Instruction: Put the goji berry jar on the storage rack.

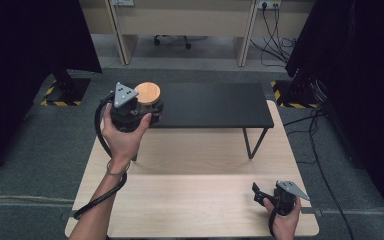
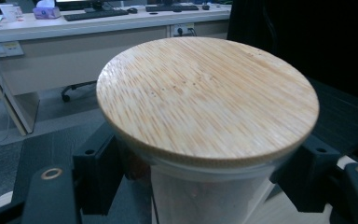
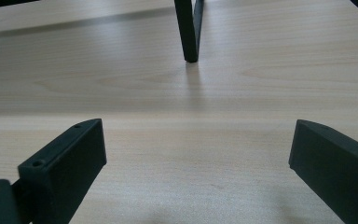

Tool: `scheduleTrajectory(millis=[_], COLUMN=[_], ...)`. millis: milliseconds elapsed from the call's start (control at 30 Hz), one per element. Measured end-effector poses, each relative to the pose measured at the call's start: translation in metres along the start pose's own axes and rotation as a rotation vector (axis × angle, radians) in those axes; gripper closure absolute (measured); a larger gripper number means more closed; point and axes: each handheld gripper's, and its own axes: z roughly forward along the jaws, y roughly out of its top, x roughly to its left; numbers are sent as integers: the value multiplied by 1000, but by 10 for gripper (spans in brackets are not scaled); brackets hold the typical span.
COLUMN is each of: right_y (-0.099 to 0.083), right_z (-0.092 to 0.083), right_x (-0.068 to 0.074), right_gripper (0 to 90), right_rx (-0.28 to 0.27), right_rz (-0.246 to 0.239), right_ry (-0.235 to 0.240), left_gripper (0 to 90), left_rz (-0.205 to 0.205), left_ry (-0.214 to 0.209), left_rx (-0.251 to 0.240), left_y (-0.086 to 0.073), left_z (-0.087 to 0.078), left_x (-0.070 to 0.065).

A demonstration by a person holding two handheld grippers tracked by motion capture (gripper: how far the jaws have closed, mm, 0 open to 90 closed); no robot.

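One jar (image 2: 209,196) is in play: a clear cylinder capped by a round, flat wooden lid (image 2: 207,95) of pale, fine-grained bamboo, the lid's rim overhanging the glass slightly. Contents behind the glass are too blurred to identify.

In the high view the jar (image 1: 148,102) sits at the left end of the black shelf (image 1: 215,105), near its front edge; whether its base rests on the shelf or is lifted clear cannot be told. The shelf stands on thin black legs across the far half of the light wood table (image 1: 195,200).

Left gripper (image 1: 130,112): held in the left hand (image 1: 125,132), forearm reaching up from the table's near-left corner, grey plate uppermost, cable looping back along the arm. In the left gripper view its jaws stand on either side of the jar just under the lid, close against the glass; it appears clamped on the jar.

Right gripper (image 1: 265,192): held low in the right hand (image 1: 282,220) at the table's near-right corner, pointing toward the far-left. In the right gripper view its jaws are spread wide over bare table (image 3: 177,140) with nothing between them, and a shelf leg (image 3: 189,30) stands ahead.
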Motion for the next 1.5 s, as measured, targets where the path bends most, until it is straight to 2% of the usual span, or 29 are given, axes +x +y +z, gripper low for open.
scheduleTrajectory(millis=[433, 567, 867, 1100, 1167, 1500], right_y=[1, 1, 1, 1, 2, 2], right_z=[0, 1, 0, 1, 1, 1], right_x=[0, 0, 0, 0, 0, 1], right_gripper=[38, 38, 39, 39, 39, 40], right_rx=[6, 7, 7, 8, 8, 9], right_rz=[-4, -4, -9, -9, -9, -13], right_ry=[4, 5, 5, 5, 6, 5], left_gripper=[254, 254, 254, 254, 255, 254], left_rz=[-31, -18, -12, -43, -58, -61], left_ry=[51, 77, 84, 74, 68, 67], left_rx=[41, 53, 86, 119, 117, 97], left_y=[6, 6, -3, -8, -9, -14], left_z=[41, 54, 81, 94, 95, 97], left_x=[7, 5, 4, 5, 7, 8])
